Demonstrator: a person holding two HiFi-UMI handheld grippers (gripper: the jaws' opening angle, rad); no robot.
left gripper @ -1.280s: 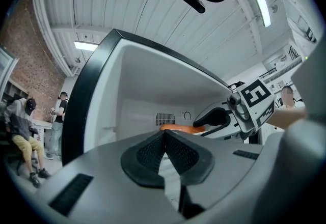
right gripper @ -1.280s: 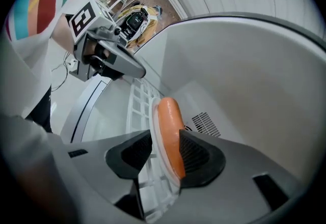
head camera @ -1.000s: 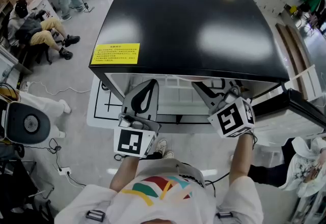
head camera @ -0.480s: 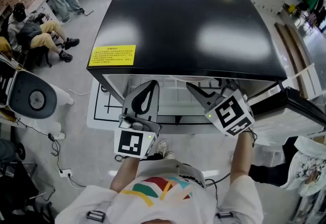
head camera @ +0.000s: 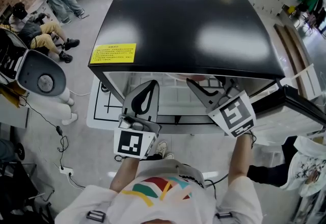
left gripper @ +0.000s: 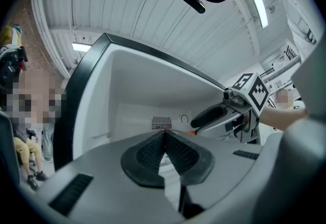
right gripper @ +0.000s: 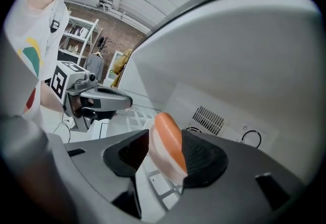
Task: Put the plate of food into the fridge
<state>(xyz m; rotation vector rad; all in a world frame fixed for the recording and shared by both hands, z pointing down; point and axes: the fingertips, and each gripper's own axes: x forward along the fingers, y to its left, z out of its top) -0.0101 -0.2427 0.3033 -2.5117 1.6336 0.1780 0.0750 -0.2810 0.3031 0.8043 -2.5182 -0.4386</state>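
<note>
A black-topped fridge (head camera: 188,19) stands open before me, its door (head camera: 300,108) swung to the right. Both grippers reach into its white upper compartment. In the right gripper view, a white plate (right gripper: 162,163) with an orange piece of food (right gripper: 170,134) sits edge-on between the pads of my right gripper (right gripper: 164,142), just above a white wire shelf (right gripper: 165,187). Those jaws are opening, and a slim gap shows on the left pad's side. My left gripper (left gripper: 164,136) is shut on nothing, to the left of the right gripper (left gripper: 214,116).
A yellow label (head camera: 114,53) marks the fridge top's front left corner. A white wheeled machine (head camera: 43,78) stands on the floor at left, with cables beside it. People (head camera: 38,29) sit and stand at the far left. The fridge's back wall has a vent (right gripper: 209,118).
My right gripper has shifted slightly and its marker cube has turned. The left gripper has stayed put. The white machine at left has rolled further into view.
</note>
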